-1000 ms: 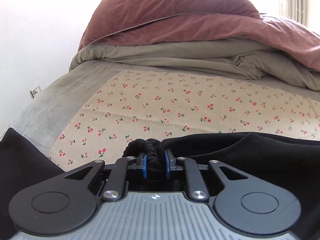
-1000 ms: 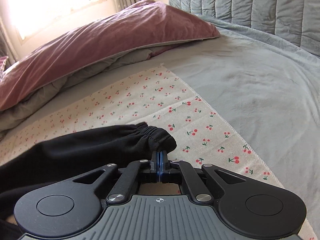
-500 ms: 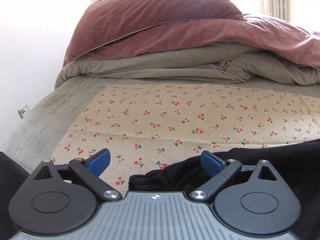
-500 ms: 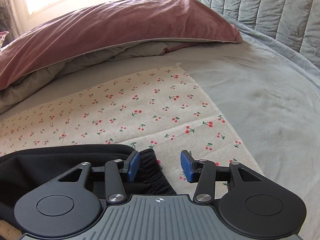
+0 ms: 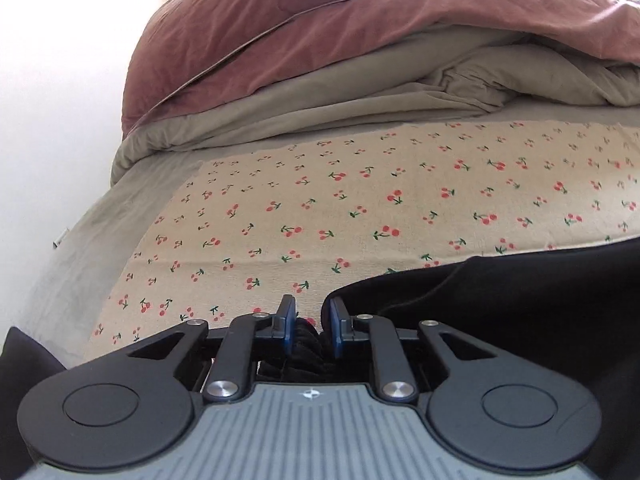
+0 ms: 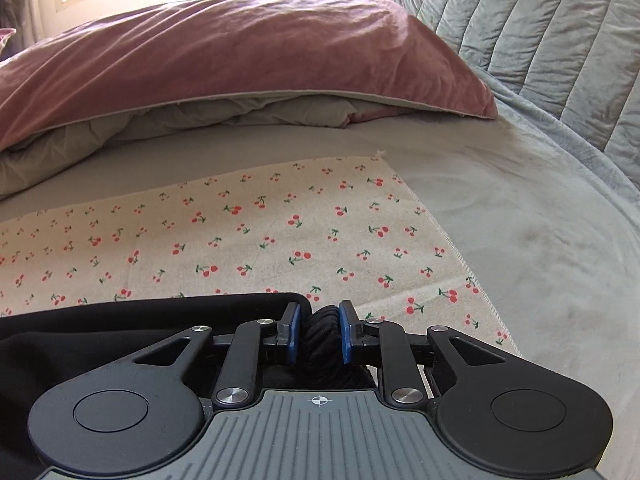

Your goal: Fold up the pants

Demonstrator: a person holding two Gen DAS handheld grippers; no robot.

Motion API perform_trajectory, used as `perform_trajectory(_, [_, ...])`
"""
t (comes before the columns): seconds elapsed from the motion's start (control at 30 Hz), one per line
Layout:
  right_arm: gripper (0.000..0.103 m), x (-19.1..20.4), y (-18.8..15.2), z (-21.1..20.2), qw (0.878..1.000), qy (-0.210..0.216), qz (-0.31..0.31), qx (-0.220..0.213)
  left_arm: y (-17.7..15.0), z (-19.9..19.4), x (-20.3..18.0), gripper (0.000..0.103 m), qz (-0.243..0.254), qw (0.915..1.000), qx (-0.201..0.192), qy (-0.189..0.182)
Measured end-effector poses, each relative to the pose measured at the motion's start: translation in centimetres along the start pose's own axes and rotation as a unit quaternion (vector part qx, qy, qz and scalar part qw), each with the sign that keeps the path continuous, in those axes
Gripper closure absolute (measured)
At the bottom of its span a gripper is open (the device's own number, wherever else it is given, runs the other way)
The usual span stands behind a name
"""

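Black pants [image 5: 520,304] lie on a cherry-print cloth [image 5: 360,216] spread on the bed. In the left wrist view my left gripper [image 5: 312,330] is shut on a bunched black edge of the pants, low over the cloth. In the right wrist view my right gripper [image 6: 319,332] is shut on the gathered elastic cuff [image 6: 322,330] of the pants [image 6: 140,320], near the cloth's right edge [image 6: 448,240]. The fabric under both grippers is hidden by their bodies.
A pink duvet [image 5: 320,32] over a beige quilt [image 5: 360,100] is piled at the far side of the bed. A grey sheet [image 6: 540,220] and a quilted grey headboard [image 6: 540,20] lie to the right. A wall is at left.
Both grippers let go of the pants, opened wide half a second ago, and have now closed again on bunched black fabric lower and nearer the front of the cloth.
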State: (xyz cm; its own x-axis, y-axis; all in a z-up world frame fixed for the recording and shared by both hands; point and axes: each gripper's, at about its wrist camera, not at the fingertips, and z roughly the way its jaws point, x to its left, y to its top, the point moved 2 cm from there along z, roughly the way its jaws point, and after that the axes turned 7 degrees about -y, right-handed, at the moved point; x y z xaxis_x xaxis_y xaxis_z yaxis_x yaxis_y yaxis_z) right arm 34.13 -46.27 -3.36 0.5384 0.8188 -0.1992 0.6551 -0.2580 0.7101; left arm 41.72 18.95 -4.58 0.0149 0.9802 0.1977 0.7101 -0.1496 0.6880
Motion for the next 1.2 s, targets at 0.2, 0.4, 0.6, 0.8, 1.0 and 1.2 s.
perform_trajectory(0.2, [0.086, 0.4, 1.7, -2.8, 0.999, -0.033, -0.002, -0.032, 1.1, -3.0, 0.4, 0.102, -0.01, 0.9993, -0.027, 0.025])
perform_trajectory(0.4, [0.086, -3.2, 6.8, -15.7, 0.97, 0.066, 0.087, -0.215, 2.8, -12.0, 5.3, 0.103, -0.095, 0.9876, -0.125, 0.002])
perform_trajectory(0.6, [0.085, -8.7, -1.2, -21.1, 0.951, 0.137, 0.037, -0.275, -6.3, -18.2, 7.8, 0.103, -0.062, 0.9873, -0.142, -0.035])
perform_trajectory(0.8, [0.085, -11.7, -17.9, -14.3, 0.984, 0.15, -0.024, -0.092, -15.1, -19.1, 6.4, 0.103, -0.018, 0.9941, -0.089, -0.059])
perform_trajectory(1.0, [0.085, -15.0, -21.9, -17.1, 0.979, 0.177, 0.027, -0.095, -16.9, -20.6, 7.5, 0.103, -0.02, 0.9938, -0.087, -0.067])
perform_trajectory(1.2, [0.081, -16.3, -22.3, -17.5, 0.983, 0.164, 0.044, -0.064, -18.9, -20.2, 8.3, 0.099, -0.044, 0.9915, -0.025, -0.12])
